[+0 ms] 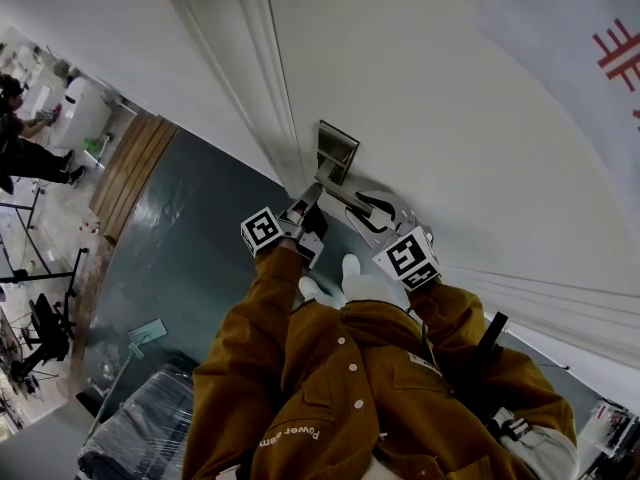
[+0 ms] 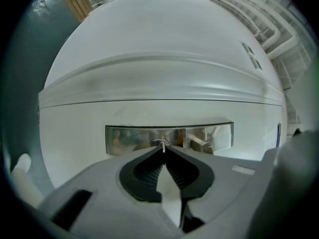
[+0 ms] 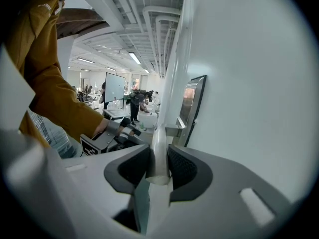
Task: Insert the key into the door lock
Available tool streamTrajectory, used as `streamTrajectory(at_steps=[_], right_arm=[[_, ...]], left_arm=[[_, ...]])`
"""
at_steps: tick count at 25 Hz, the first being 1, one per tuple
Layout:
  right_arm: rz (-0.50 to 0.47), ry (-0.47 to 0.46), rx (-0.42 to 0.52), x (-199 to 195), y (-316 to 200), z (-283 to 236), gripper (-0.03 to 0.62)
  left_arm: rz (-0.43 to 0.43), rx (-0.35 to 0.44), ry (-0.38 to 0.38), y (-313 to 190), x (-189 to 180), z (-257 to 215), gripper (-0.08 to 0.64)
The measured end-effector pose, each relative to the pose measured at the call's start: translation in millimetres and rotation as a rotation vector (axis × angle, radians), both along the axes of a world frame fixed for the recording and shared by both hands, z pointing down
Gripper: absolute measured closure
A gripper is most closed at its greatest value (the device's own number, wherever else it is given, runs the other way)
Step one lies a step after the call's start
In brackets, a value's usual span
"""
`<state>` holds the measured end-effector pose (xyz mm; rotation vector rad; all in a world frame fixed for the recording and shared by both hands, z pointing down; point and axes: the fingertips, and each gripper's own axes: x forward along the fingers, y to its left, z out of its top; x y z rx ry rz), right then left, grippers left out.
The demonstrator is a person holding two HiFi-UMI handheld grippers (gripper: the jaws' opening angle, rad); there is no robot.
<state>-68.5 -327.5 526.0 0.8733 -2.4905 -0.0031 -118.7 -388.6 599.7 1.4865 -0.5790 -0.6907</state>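
Now the left claw (image 2: pixel 163 153), pinched tight on the key (image 2: pixel 162 145), should hold it level and push straight into the keyhole (image 2: pixel 155 143) just ahead, while the right claw (image 3: pixel 158 157) clamps the handle (image 3: pixel 159 133) steady.

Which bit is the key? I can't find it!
Find the big white door, then the shiny metal plate across it. In front of that plate the left tool pinches a thin silver key, its tip at the small keyhole. The handle beside it is much fatter; the key is just a sliver.

White door (image 1: pixel 450 118), silver lock plate (image 2: pixel 124 138), mustard sleeve (image 1: pixel 250 368)
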Motion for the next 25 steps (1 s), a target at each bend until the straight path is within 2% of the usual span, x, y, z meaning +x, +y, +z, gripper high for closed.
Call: streamTrajectory(at_steps=[3, 5, 9, 11, 13, 16, 17, 22, 25], right_arm=[[-0.001, -0.019, -0.02, 0, 0, -4, 0.466], [0.013, -0.042, -0.026, 2, 0, -8, 0.459], [0.05, -0.092, -0.012, 6, -2, -22, 0.43], [0.058, -0.133, 0.0, 7, -2, -36, 0.428], [0.065, -0.176, 0.019, 8, -3, -53, 0.434], [0.091, -0.222, 0.072, 9, -2, -77, 0.555], [0.095, -0.23, 0.086, 9, -2, -82, 0.586], [0.108, -0.234, 0.1, 2, 5, -85, 0.588], [0.12, -0.25, 0.065, 1, 10, -74, 0.588]], left_arm=[[0.01, 0.05, -0.023, 1, 1, -7, 0.534], [0.032, 0.072, -0.11, 6, -2, -3, 0.509], [0.077, 0.154, -0.416, 22, -21, 0, 0.491], [0.097, 0.232, -0.574, 30, -30, -10, 0.493], [0.113, 0.33, -0.717, 39, -34, -28, 0.538], [0.102, 0.458, -0.899, 53, -37, -58, 0.56], [0.092, 0.484, -0.94, 58, -37, -66, 0.56], [0.067, 0.583, -1.12, 84, -33, -103, 0.56], [0.04, 0.633, -1.163, 99, -25, -120, 0.561]])
